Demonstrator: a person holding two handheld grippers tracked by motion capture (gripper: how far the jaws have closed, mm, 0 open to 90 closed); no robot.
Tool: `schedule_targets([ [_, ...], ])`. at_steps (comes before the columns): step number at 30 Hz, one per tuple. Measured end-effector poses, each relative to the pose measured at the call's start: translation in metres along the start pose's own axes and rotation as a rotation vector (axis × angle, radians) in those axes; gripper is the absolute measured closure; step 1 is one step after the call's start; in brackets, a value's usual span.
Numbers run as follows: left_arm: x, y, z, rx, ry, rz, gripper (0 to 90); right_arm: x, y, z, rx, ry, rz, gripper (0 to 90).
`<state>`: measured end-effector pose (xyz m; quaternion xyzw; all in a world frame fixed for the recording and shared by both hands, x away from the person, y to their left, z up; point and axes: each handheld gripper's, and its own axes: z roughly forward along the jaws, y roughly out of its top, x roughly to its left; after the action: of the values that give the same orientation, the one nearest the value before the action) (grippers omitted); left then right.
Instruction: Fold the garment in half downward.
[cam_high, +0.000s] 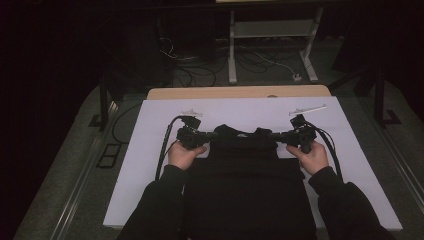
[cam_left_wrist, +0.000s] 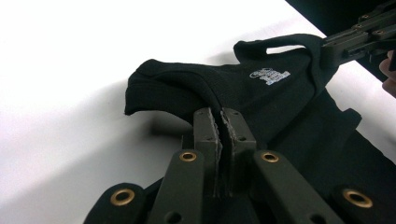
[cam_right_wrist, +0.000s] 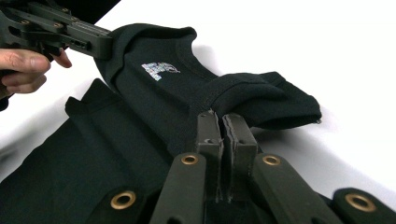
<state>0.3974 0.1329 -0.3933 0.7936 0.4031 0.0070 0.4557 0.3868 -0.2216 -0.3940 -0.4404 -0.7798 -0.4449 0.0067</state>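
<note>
Lying at six o'clock on the white table cover (cam_high: 150, 165), the black T-shirt (cam_high: 245, 175) is lifted at its twelve o'clock collar end. The left gripper (cam_high: 212, 135), at nine o'clock, has its jaws clamped tight on one shoulder; the right gripper (cam_high: 276, 135), at three o'clock, pinches the other. A small printed label (cam_left_wrist: 269, 75) sits inside the neckline.

**Label too small to read**

One small pale printed label (cam_left_wrist: 269, 75) sits inside the neck of the black garment (cam_left_wrist: 299, 126) — there's lettering on it, but it's too blurred to make out. No other writing anywhere.
</note>
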Motion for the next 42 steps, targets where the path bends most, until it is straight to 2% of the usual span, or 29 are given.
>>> schedule_targets([
  [42, -0.023, -0.016, -0.016, -0.001, -0.015, 0.003, 84.6, 0.025, -0.015, -0.015, 0.01, 0.018, -0.029, 84.9],
])
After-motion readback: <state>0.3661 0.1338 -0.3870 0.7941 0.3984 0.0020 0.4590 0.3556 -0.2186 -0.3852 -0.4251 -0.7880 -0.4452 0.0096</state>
